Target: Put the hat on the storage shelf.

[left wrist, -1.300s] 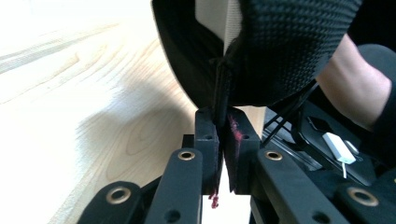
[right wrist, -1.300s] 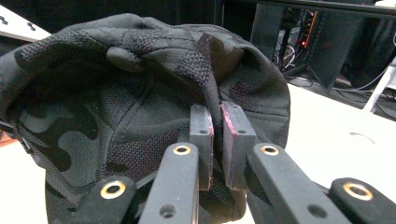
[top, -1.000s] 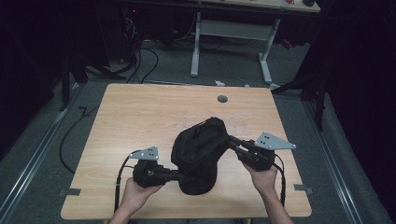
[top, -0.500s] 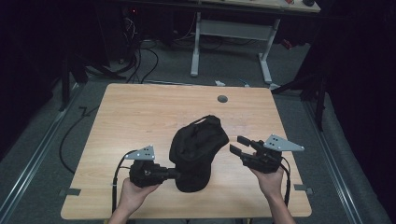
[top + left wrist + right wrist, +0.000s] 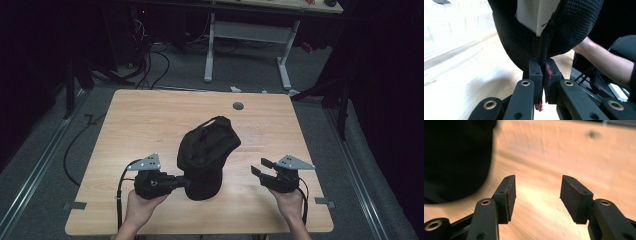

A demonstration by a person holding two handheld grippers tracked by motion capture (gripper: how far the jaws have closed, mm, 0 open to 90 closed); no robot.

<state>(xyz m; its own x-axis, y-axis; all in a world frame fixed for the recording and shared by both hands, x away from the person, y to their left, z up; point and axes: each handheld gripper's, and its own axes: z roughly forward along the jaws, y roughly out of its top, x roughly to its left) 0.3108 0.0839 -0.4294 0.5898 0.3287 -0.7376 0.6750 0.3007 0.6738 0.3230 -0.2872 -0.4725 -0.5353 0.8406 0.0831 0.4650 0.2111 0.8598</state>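
A black fabric cap (image 5: 207,150) rests on the wooden table (image 5: 150,115), its crown pointing away from me. My left gripper (image 5: 186,181) is shut on the cap's near edge. In the left gripper view the pads (image 5: 543,66) pinch a black seam, with black mesh (image 5: 574,25) and a pale lining above. My right gripper (image 5: 259,167) hovers low over the table, to the right of the cap and apart from it. Its jaws have just been opening, and nothing lies between them (image 5: 537,192). The cap (image 5: 454,157) is a dark blur at the left of the right gripper view.
A small round hole (image 5: 238,106) marks the table's far side. Beyond the table stand the white legs of a desk (image 5: 210,50), and cables (image 5: 80,140) run on the floor at the left. The person's other forearm (image 5: 604,60) crosses the left gripper view.
The right gripper has let go of the cap, opened, and sunk down and to the right. The cap has settled lower on the table. The left gripper kept its hold and place.
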